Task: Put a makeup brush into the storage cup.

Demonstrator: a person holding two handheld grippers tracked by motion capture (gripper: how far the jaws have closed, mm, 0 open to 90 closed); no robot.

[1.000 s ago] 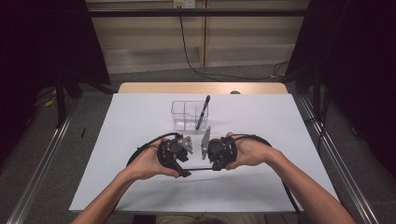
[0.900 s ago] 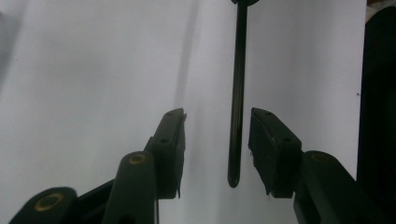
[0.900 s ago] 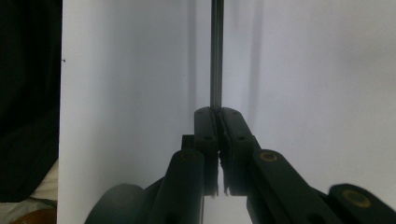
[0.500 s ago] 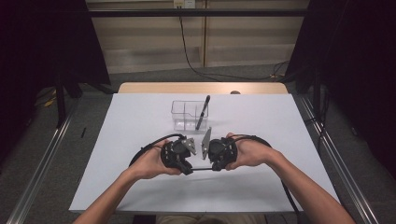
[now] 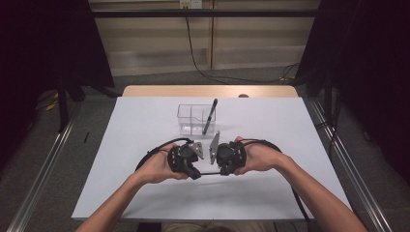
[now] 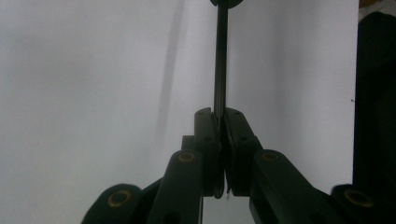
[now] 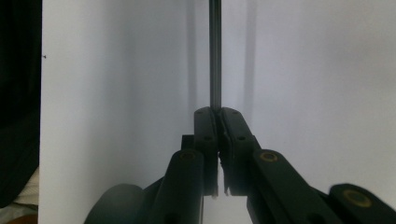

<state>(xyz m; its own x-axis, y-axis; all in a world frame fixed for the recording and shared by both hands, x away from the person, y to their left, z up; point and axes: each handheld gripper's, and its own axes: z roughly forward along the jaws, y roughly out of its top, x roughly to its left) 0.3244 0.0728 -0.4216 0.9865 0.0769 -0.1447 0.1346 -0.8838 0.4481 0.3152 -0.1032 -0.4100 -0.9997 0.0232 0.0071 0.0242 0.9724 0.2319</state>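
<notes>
Both grippers sit near the six o'clock edge of the white table (image 5: pixel 121 145), pointing at each other, and between them runs a thin black pen (image 5: pixel 209 173), lying level. In the high view the left gripper (image 5: pixel 193 172) is at about seven o'clock of the table's middle and the right gripper (image 5: pixel 223 171) at about five o'clock, each cupped in a hand, with a grey three-cornered plate standing on top. In the left gripper view the jaws have just been closing and now press together on one end of the pen (image 6: pixel 220 60), which runs straight away toward twelve o'clock of that picture. In the right gripper view the jaws are likewise clamped on the other end of the pen (image 7: pixel 215 56), the shaft again leading off to twelve o'clock over the white top. Black cables loop from each gripper back along the forearms toward six o'clock.

Farther off, toward twelve o'clock from the hands, stands a clear plastic organiser box (image 5: pixel 191 120) with dividers. A second black pen (image 5: pixel 210 116) leans upright in its right-hand compartment, its top tilted toward one o'clock.
</notes>
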